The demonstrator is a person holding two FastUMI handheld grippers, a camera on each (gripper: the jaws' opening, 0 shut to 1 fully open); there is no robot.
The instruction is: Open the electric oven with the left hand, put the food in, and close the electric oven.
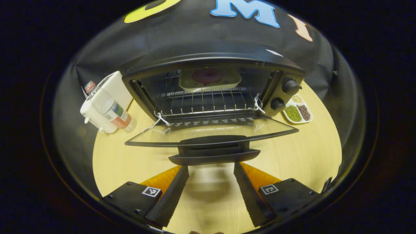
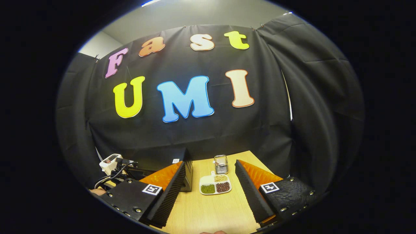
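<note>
Left gripper view showed the electric oven [image 1: 208, 94] with its door [image 1: 211, 133] dropped flat and the food dish [image 1: 209, 79] sitting on the rack [image 1: 204, 102] inside; opening and loading looked done, closing remained; the left gripper [image 1: 211, 180] hung spread and empty just before the door handle [image 1: 214, 151]; the right gripper [image 2: 211, 191] was spread and empty above the table [image 2: 211, 211].
</note>
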